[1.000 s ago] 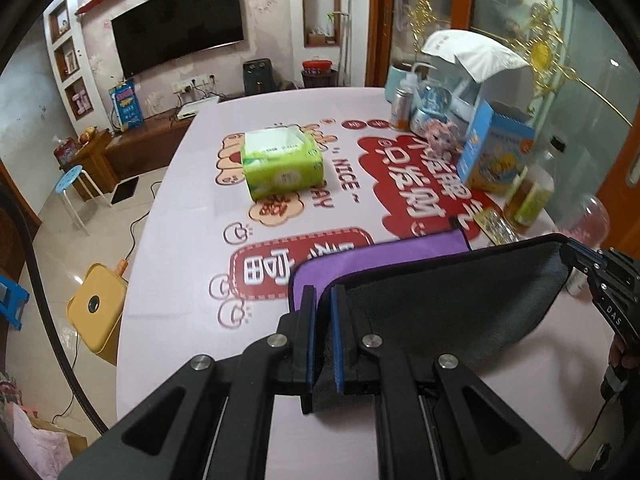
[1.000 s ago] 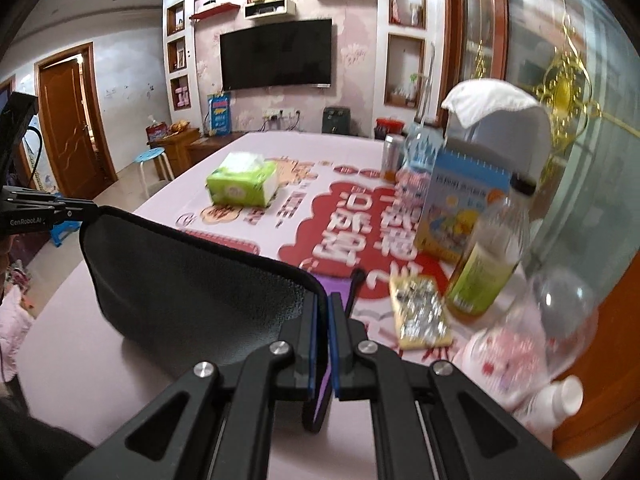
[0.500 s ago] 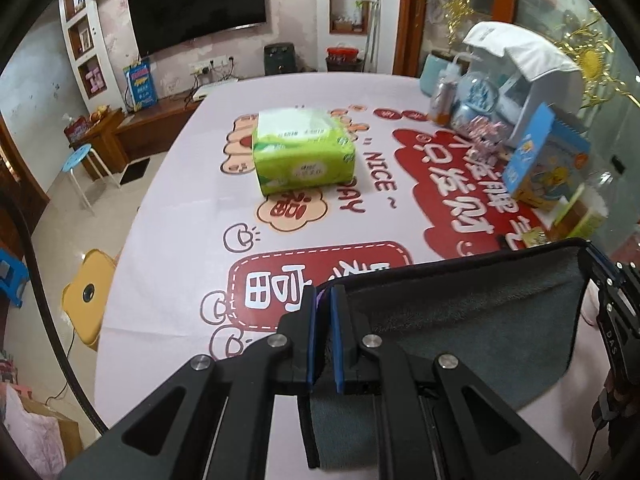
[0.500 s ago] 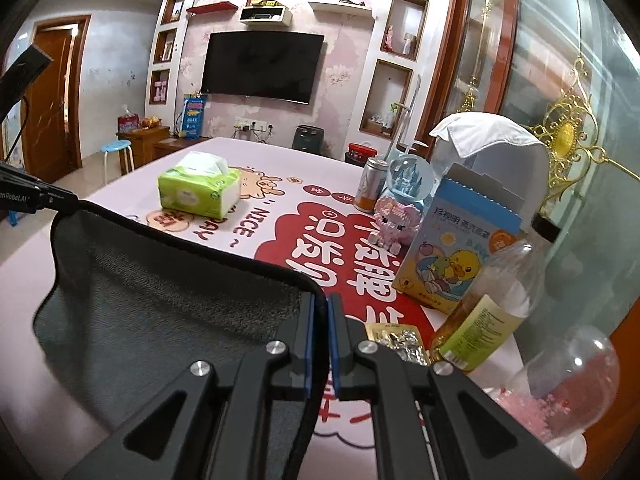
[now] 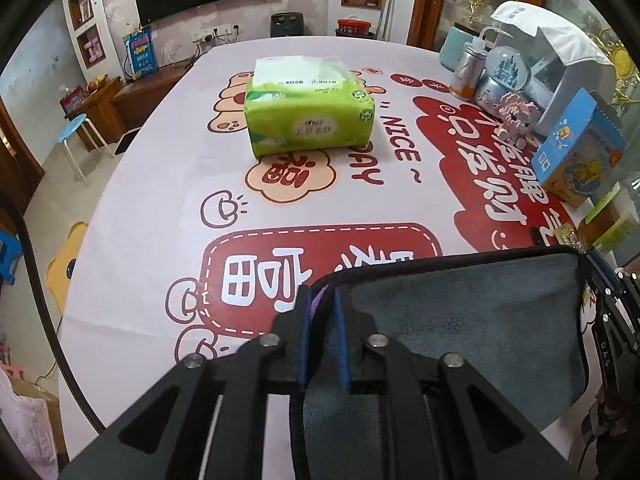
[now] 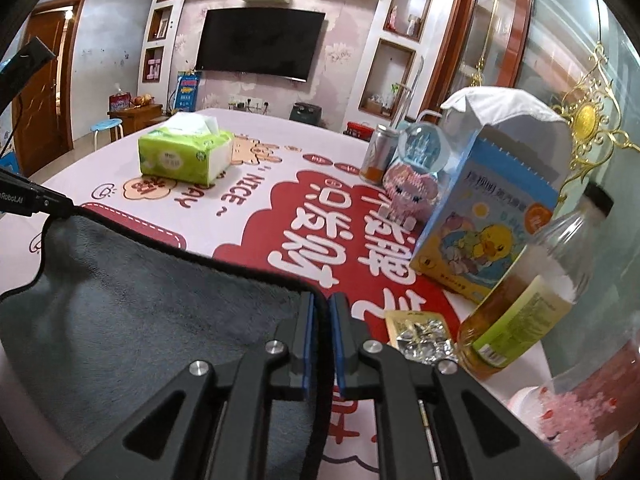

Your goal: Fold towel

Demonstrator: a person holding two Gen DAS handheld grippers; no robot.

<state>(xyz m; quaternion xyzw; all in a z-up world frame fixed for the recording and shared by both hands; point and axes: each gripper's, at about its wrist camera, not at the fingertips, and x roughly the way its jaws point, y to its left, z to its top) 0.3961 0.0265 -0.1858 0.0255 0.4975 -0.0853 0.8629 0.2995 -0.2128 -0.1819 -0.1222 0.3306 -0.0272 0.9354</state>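
A grey towel with a black hem and a purple underside is held between both grippers over the near part of the table. My left gripper is shut on its left corner; a strip of purple shows between the pads. My right gripper is shut on the right corner of the towel. The right gripper also shows at the right edge of the left wrist view, and the left gripper shows at the left edge of the right wrist view. The towel sags between them, its lower part hidden.
A green tissue pack sits mid-table on the pink printed tablecloth. Along the right side stand a blue carton, a bottle, a foil blister pack, a can, a snow globe and a covered appliance.
Both grippers carried the towel's held edge forward and down over its far half. The purple underside, plainly visible a second ago, is now almost covered by the grey side.
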